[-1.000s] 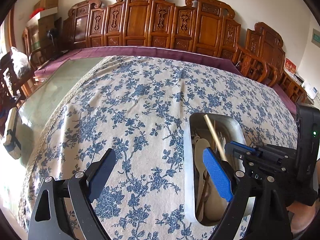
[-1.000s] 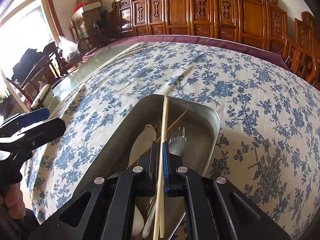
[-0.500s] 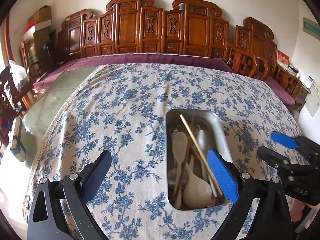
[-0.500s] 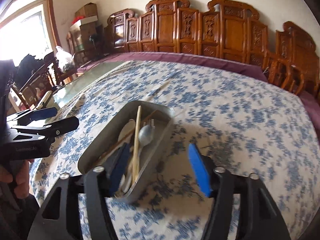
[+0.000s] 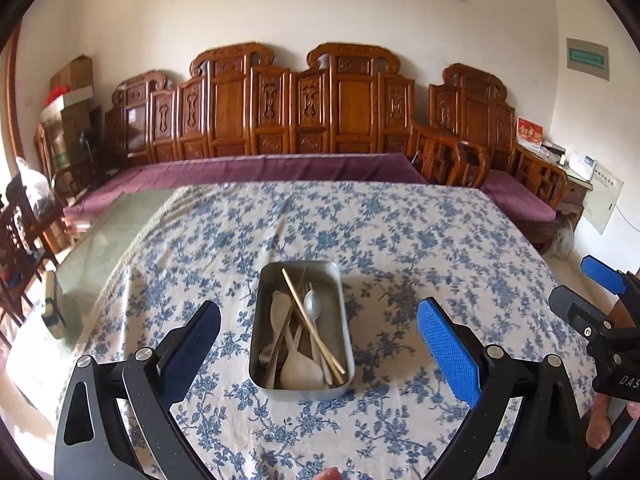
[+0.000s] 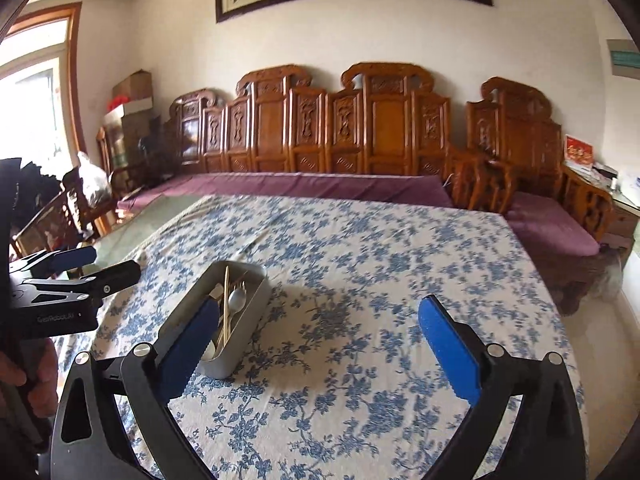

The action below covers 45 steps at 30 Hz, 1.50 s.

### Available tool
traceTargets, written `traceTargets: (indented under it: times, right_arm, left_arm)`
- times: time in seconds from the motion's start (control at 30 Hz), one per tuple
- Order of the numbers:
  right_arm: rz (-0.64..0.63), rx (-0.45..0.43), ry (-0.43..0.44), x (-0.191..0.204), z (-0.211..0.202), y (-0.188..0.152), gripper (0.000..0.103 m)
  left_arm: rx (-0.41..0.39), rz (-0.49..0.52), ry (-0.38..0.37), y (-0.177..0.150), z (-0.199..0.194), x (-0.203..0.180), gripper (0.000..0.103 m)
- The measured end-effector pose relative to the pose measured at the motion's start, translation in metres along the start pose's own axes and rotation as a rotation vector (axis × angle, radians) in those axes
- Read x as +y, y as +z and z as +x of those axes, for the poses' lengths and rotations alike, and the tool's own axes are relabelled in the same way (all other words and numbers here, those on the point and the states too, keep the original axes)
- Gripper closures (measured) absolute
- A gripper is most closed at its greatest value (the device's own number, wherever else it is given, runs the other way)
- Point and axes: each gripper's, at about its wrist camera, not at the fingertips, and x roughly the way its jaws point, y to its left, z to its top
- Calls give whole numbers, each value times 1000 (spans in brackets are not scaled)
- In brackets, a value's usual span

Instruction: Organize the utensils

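Observation:
A metal tray [image 5: 301, 385] sits on the blue-flowered tablecloth [image 5: 400, 248]. It holds pale chopsticks [image 5: 310, 320], a metal spoon [image 5: 312, 304] and a white spoon [image 5: 300, 368]. My left gripper [image 5: 318, 312] hangs open above and in front of the tray, with nothing between its pads. Off to the right is my right gripper [image 5: 580, 286]. In the right wrist view the tray [image 6: 250, 326] lies ahead on the left with the chopsticks [image 6: 226, 308] inside. My right gripper [image 6: 320, 308] has its jaws opening wide over bare cloth, holding nothing. The left gripper [image 6: 108, 264] is at the left edge.
A carved wooden bench [image 5: 340, 120] with a purple cushion [image 5: 260, 168] runs behind the table. Left of the cloth is bare glass tabletop [image 5: 104, 248] with a small strapped object [image 5: 52, 304]. Chairs stand at the far left [image 6: 60, 216]. A person's hand [image 6: 24, 376] holds the left gripper.
The right gripper let go of the chopstick, which now lies in the tray, and its jaws opened wide. Both grippers drew back and up, so the tray looks smaller and farther.

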Motion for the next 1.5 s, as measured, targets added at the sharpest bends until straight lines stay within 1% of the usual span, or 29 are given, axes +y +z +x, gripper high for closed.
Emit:
traceTargets:
  times: [0.1,0.27,0.47,0.7,1.5]
  right_arm:
    - [15,-47,-11,-8,-25,3,3]
    - [25,-92,-31,-15,-50,7,3]
    - [26,-109,-41,-19,-62,10,3]
    - [29,-112,-43,-19,-67,10,3]
    - [29,-120,-35,-15,-69,13,3]
  left_arm:
    - [-27,10,5,4,-23,-11,8]
    - [-54,11,-6,8,-49,-21,8]
    - [-82,-2,0,11,-68,-26,8]
    - [-82,3,13,10,-68,-26,8]
    - [-88,1,22,8,-71,-26,8]
